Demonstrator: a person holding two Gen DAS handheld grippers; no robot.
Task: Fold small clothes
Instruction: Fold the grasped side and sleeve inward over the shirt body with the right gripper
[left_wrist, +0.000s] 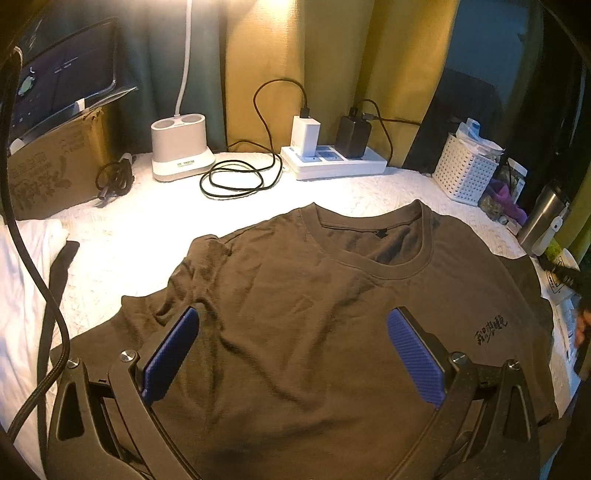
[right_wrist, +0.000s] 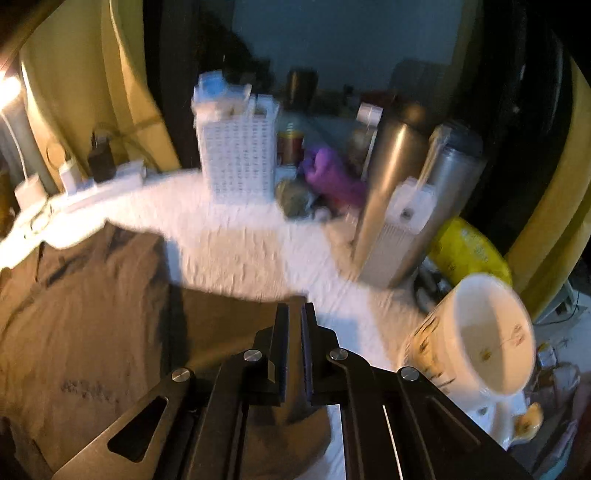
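T-shirt (left_wrist: 295, 295) | dark brown | spread flat, front up | wrinkled

So the t-shirt (left_wrist: 295, 295) is spread flat on the table (left_wrist: 147, 229), collar toward the back edge. Along that back edge, left to right: a cardboard box (left_wrist: 51, 166) in the left corner with a screen (left_wrist: 62, 77) on top, then the lamp base (left_wrist: 181, 147), a coiled cable (left_wrist: 236, 181) in front of it, the power strip (left_wrist: 332, 162) with two chargers plugged in, and a plastic basket (left_wrist: 465, 173) in the back right corner. Right of the basket there's a steel flask (left_wrist: 543, 218), and a cup (right_wrist: 484, 332) near the right edge. Folded cloth (left_wrist: 26, 280) sits at the left edge, beside the shirt's sleeve.
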